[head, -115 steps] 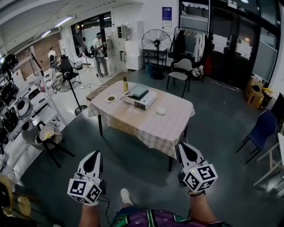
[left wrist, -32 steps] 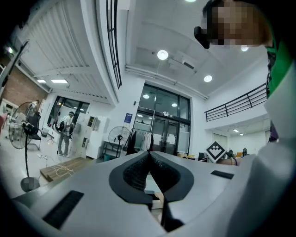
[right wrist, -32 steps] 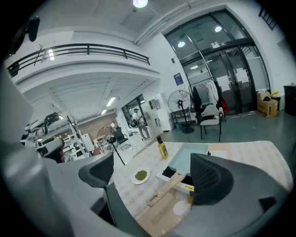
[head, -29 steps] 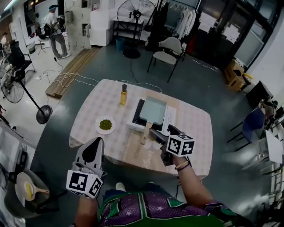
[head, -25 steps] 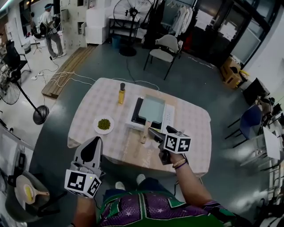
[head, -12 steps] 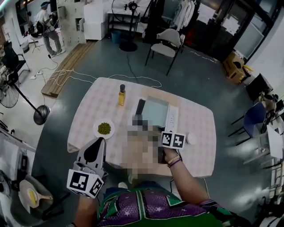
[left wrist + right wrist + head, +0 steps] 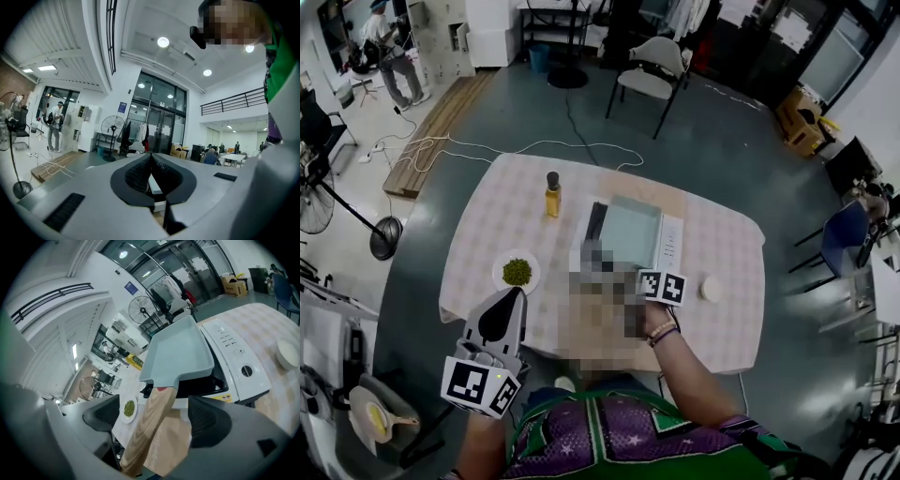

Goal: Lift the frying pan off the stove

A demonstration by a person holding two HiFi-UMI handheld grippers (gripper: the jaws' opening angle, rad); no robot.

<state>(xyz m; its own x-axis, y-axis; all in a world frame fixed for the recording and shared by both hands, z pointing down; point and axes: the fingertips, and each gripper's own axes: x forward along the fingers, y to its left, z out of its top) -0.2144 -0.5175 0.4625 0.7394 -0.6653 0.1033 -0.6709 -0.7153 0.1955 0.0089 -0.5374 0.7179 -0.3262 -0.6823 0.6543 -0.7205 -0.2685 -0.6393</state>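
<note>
A square pale-teal frying pan (image 7: 630, 230) sits on a white tabletop stove (image 7: 672, 246) on the checked table. In the right gripper view the frying pan (image 7: 178, 350) fills the middle. Its wooden handle (image 7: 150, 427) runs back between my right gripper's (image 7: 154, 416) jaws. Those jaws are closing, with a gap on both sides of the handle and neither pad touching it. In the head view the right gripper (image 7: 649, 286) is at the stove's near edge, partly behind a mosaic patch. My left gripper (image 7: 508, 302) hangs shut off the table's near left side, with nothing in its pads (image 7: 151, 171).
On the table (image 7: 487, 225) stand a yellow bottle (image 7: 551, 195), a white plate of green bits (image 7: 517, 273) and a small white bowl (image 7: 709, 289). A chair (image 7: 652, 66) is beyond the table. A fan's base (image 7: 384, 234) stands left, with cables on the floor.
My right gripper has moved forward from the table's near side until the pan's handle lies between its jaws. The left gripper has stayed low at the left.
</note>
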